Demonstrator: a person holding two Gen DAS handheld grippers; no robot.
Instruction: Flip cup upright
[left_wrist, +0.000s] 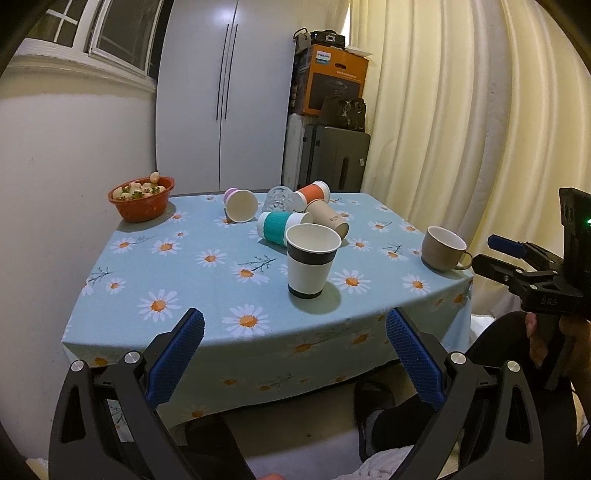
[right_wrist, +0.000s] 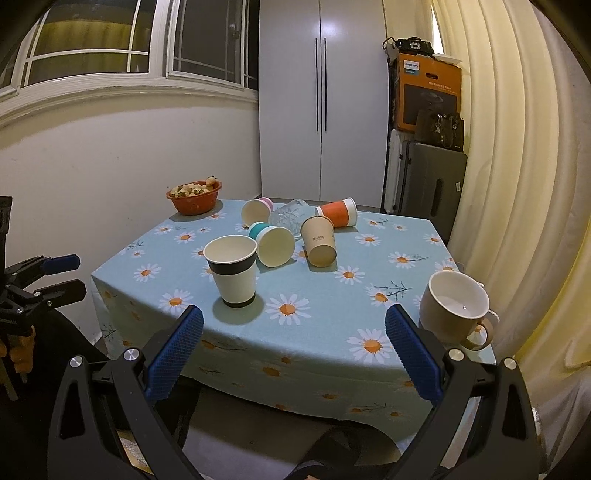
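A white paper cup with a black band (left_wrist: 311, 260) (right_wrist: 232, 269) stands upright near the table's front edge. A beige mug (left_wrist: 444, 249) (right_wrist: 456, 312) stands upright at the right edge. Behind them several cups lie on their sides: a teal-sleeved cup (left_wrist: 279, 227) (right_wrist: 271, 240), a brown paper cup (left_wrist: 328, 218) (right_wrist: 319, 240), an orange-sleeved cup (left_wrist: 312, 194) (right_wrist: 338, 212), a pink cup (left_wrist: 240, 205) (right_wrist: 256, 211) and a clear glass (left_wrist: 279, 198) (right_wrist: 290, 214). My left gripper (left_wrist: 295, 332) and right gripper (right_wrist: 294, 328) are both open and empty, held in front of the table.
An orange bowl of fruit (left_wrist: 141, 197) (right_wrist: 194, 195) sits at the table's back left corner. The daisy-print tablecloth (left_wrist: 207, 280) (right_wrist: 325, 295) hangs over the edges. A wall is at the left, curtains at the right, a cabinet, suitcase and boxes behind.
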